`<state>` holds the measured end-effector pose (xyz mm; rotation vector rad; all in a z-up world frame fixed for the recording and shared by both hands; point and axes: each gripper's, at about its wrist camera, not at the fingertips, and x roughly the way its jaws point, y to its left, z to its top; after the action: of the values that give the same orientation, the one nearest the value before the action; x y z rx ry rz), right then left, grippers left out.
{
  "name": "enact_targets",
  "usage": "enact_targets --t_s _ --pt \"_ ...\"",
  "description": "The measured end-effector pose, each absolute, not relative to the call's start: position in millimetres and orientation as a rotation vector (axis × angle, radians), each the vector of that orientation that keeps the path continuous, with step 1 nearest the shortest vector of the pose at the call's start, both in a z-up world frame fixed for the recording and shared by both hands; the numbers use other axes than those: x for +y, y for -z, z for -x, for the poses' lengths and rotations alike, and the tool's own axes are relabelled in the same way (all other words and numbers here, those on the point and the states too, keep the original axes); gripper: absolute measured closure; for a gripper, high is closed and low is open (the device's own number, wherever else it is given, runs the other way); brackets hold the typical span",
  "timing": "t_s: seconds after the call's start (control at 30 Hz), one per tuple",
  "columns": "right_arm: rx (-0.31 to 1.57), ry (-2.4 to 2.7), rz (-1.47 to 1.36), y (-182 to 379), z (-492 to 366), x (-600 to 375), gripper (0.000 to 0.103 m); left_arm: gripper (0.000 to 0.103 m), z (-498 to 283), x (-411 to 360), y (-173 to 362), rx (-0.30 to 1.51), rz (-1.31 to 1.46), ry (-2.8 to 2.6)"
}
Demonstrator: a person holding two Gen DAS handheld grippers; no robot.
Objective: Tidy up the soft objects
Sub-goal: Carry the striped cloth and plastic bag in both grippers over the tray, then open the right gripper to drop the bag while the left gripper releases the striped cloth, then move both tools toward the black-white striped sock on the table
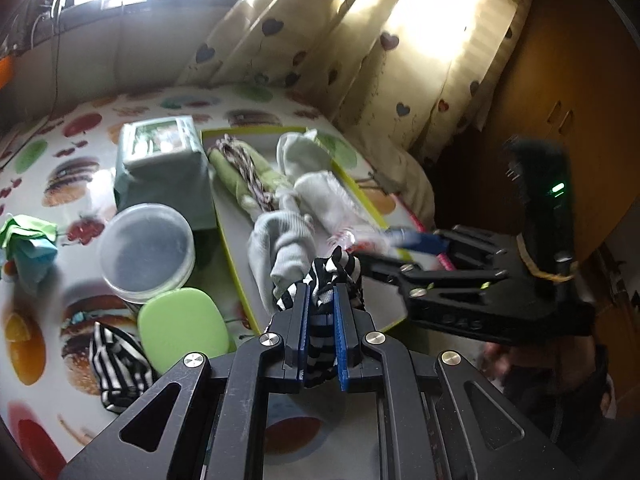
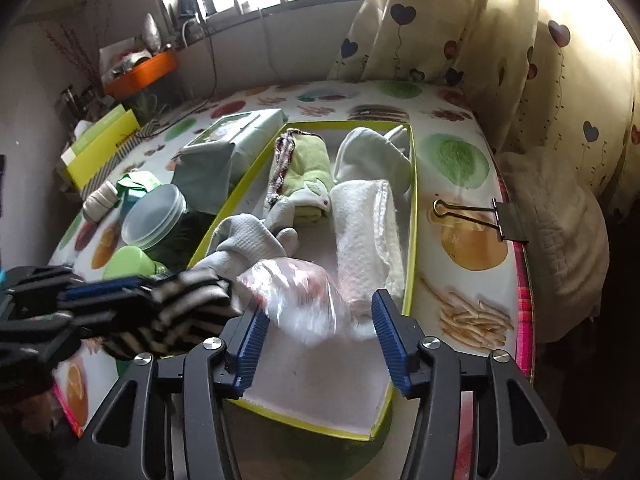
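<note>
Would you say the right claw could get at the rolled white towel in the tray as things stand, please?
Probably yes. The right claw is open and holds nothing, and the rolled white towel lies just ahead with its top uncovered; only the clear plastic bag sits beside its near end.

A black-and-white striped cloth (image 1: 326, 280) hangs bunched just beside rolled socks (image 2: 256, 236) in the yellow-rimmed tray (image 2: 412, 208).

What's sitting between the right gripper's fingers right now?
A clear plastic-wrapped bundle lies in the tray between the right gripper fingers, unpinched; seen in the right wrist view.
</note>
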<state>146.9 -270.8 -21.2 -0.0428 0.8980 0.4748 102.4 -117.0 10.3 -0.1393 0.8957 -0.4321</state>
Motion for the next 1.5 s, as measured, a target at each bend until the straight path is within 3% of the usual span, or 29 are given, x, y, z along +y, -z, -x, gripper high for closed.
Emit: enact_targets --t_s 0.37,0.67,1.5 --pt "0.835 -0.460 0.034 0 -139 -285 0.050 0.091 -119 -130 11 0.968 0.115 0.446" --pt "0.818 -0.444 0.017 -6 -130 -293 0.050 0.076 -114 -128 2 0.940 0.111 0.448" --pt "0.780 -0.503 0.048 -28 -74 -265 0.043 0.076 -50 -63 -40 0.800 0.202 0.342"
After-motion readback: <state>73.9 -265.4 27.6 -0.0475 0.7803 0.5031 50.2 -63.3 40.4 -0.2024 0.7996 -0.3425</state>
